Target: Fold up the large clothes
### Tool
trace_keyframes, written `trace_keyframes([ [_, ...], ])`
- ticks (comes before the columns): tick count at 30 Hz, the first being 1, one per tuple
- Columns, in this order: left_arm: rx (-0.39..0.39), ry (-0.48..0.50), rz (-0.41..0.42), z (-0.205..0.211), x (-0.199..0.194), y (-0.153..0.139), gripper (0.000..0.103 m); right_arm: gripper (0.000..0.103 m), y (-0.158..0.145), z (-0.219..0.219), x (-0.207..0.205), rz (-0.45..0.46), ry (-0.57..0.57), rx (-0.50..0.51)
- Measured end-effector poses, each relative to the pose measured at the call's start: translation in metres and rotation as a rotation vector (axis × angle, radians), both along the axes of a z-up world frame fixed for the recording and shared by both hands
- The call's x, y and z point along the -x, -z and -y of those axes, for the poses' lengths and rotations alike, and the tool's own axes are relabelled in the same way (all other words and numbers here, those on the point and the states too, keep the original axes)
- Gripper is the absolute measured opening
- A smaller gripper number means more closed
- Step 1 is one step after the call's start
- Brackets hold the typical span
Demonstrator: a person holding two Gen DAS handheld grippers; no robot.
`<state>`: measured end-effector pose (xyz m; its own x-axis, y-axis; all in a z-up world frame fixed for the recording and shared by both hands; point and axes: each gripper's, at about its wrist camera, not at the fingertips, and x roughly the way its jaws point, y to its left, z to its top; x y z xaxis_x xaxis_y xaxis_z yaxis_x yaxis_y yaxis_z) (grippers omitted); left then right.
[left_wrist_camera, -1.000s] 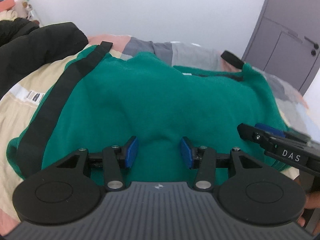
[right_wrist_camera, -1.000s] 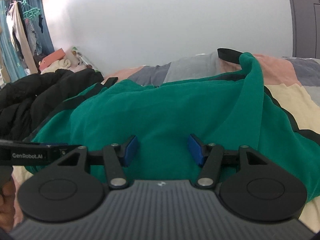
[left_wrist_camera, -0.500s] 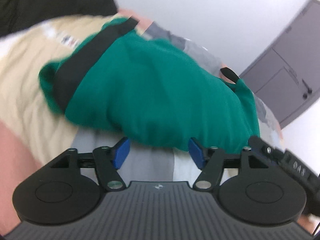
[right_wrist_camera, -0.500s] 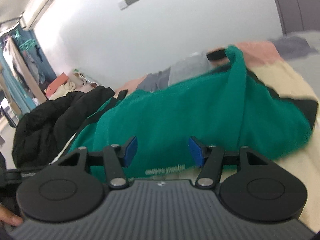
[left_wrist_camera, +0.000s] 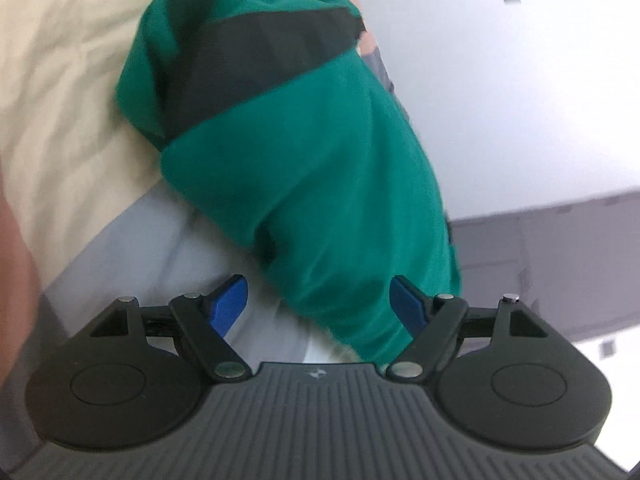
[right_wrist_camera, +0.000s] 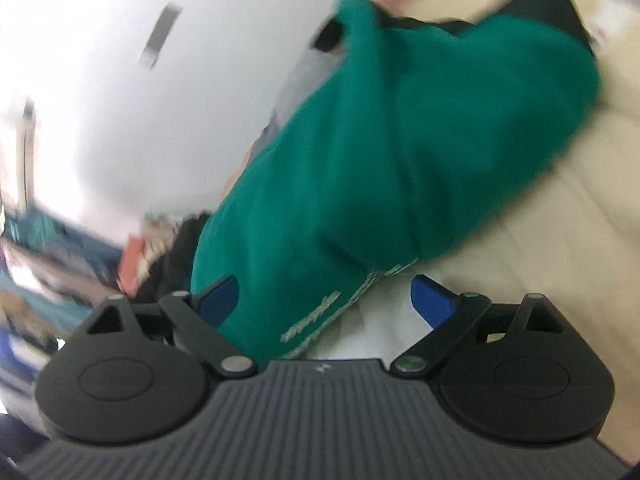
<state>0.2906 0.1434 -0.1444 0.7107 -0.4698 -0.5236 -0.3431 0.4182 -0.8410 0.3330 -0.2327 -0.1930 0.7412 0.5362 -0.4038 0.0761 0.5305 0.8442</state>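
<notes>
Gaping tongs flanking green garment

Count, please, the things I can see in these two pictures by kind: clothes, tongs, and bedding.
Green garment with black band: 1
Black clothing heap at the left of the right wrist view, blurred: 1
Tongs, left tongs and right tongs, both open and holding nothing: 2
Patchwork bed cover: 1
Total: 5

A plain white wall stands behind the bed, which has a cream and grey cover. Grey cupboard doors are beside it. Both views are blurry
</notes>
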Motion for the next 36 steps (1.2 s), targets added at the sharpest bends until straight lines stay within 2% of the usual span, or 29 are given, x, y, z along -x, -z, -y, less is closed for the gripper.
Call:
trace_keyframes([
  [2,0.065,-0.035,0.002,-0.005,-0.002,0.010,0.082,0.095,0.010,0.010,-0.005,-0.018,0.045,-0.086],
  [5,0.120,-0.081,0.011,-0.009,-0.004,0.020,0.080,0.095,0.021,0.022,-0.011,-0.041,0.103,-0.176],
  [7,0.119,-0.114,0.024,-0.011,-0.005,0.022,0.080,0.096,0.029,0.028,-0.018,-0.050,0.128,-0.222],
  [10,0.074,-0.158,0.042,-0.017,-0.009,0.021,0.077,0.096,0.033,0.031,-0.028,-0.049,0.146,-0.253],
  [12,0.066,-0.169,0.028,-0.020,-0.012,0.025,0.068,0.097,0.034,0.024,-0.036,-0.033,0.151,-0.211],
  [14,0.052,-0.168,0.025,-0.020,-0.015,0.028,0.061,0.097,0.030,0.015,-0.045,-0.015,0.133,-0.113],
  [16,0.003,-0.165,0.042,-0.019,-0.015,0.022,0.052,0.097,0.027,0.013,-0.050,0.009,0.130,-0.053],
  [17,-0.028,-0.159,0.054,-0.018,-0.014,0.016,0.044,0.096,0.026,0.013,-0.049,0.022,0.131,-0.046],
  [18,-0.045,-0.153,0.060,-0.018,-0.014,0.012,0.037,0.084,0.026,0.015,-0.047,0.034,0.136,-0.041],
  [19,-0.053,-0.149,0.066,-0.018,-0.012,0.008,0.034,0.071,0.026,0.017,-0.044,0.040,0.141,-0.031],
  [20,-0.060,-0.144,0.075,-0.018,-0.012,0.003,0.030,0.064,0.026,0.021,-0.042,0.043,0.138,-0.036],
  [21,-0.076,-0.133,0.089,-0.017,-0.009,-0.002,0.028,0.050,0.024,0.025,-0.040,0.053,0.134,-0.048],
  [22,-0.084,-0.121,0.107,-0.016,-0.006,-0.007,0.027,0.040,0.022,0.032,-0.039,0.069,0.127,-0.054],
  [24,-0.100,-0.095,0.156,-0.013,0.007,-0.018,0.026,0.032,0.014,0.036,-0.029,0.103,0.124,-0.052],
  [27,-0.151,-0.053,0.175,-0.009,0.027,-0.039,0.025,0.028,0.004,0.041,-0.009,0.148,0.123,-0.038],
  [30,-0.155,-0.042,0.193,-0.005,0.047,-0.056,0.025,0.028,-0.009,0.046,0.009,0.183,0.108,-0.011],
  [36,-0.230,0.009,0.159,0.006,0.101,-0.087,0.026,0.028,-0.037,0.057,0.061,0.216,0.066,0.037],
])
